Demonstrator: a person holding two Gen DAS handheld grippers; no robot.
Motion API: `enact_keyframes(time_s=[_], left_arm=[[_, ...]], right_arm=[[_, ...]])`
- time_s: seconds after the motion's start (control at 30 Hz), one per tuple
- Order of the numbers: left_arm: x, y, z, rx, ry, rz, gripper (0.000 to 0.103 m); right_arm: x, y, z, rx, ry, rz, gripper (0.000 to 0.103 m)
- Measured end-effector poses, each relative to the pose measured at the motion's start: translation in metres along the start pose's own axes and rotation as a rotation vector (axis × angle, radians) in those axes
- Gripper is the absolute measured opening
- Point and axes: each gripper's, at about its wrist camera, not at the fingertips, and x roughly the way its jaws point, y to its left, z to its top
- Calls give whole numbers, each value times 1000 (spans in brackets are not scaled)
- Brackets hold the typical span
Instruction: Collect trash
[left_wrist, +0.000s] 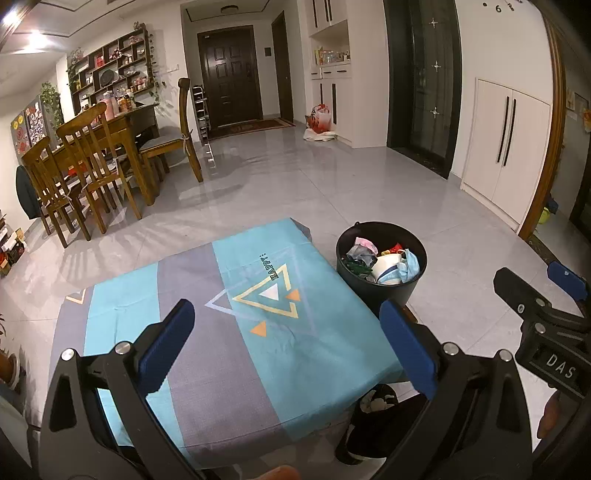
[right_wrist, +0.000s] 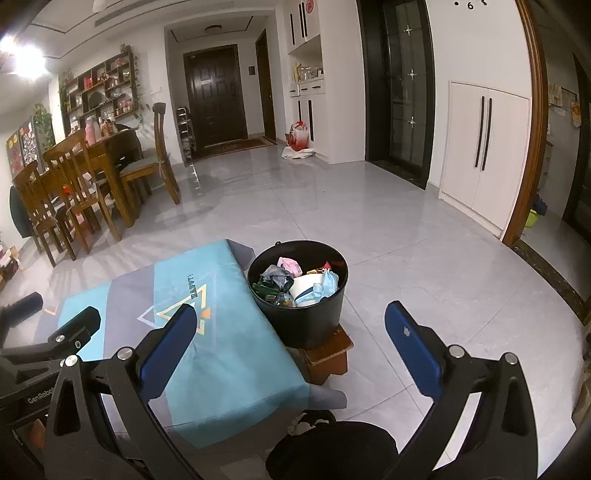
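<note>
1. Trash is all sitting in the round black plastic bucket (right_wrist: 297, 291), which stands on a small brown wooden stool (right_wrist: 328, 354) on the grey tiled floor, right beside the corner of the low surface with the teal and grey printed cloth (left_wrist: 207, 332). The cloth itself looks bare from both views.
2. Inside I can make out a crumpled blue face mask (right_wrist: 327, 282), a white paper cup or bowl (right_wrist: 304, 288), a pink wrapper and some dark green scraps. All light, soft, crushable stuff, so I'd guess a gentle pinch on a crumpled edge would do. The mask would likely dangle by its strap.
3. Left claw (left_wrist: 286, 347) hovers over the cloth, blue pads spread wide, nothing between them. The bucket is ahead of it and off to its right.
4. Right claw (right_wrist: 291, 343) is also wide open and empty, with the bucket just ahead, nearly centred between its fingers.
5. Something dark sits low by the near corner of the surface, too hidden to tell what.
</note>
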Motion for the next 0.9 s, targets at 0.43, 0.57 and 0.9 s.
enact_keyframes(time_s=[0.43, 0.57, 0.9], left_arm=[[7, 0, -1, 5, 16, -8, 100], [11, -1, -2, 9, 26, -13, 100], [13, -6, -4, 26, 38, -29, 100]], right_arm=[[3, 0, 0, 1, 12, -8, 100], [4, 0, -1, 0, 13, -12, 100], [8, -3, -1, 5, 23, -22, 100]])
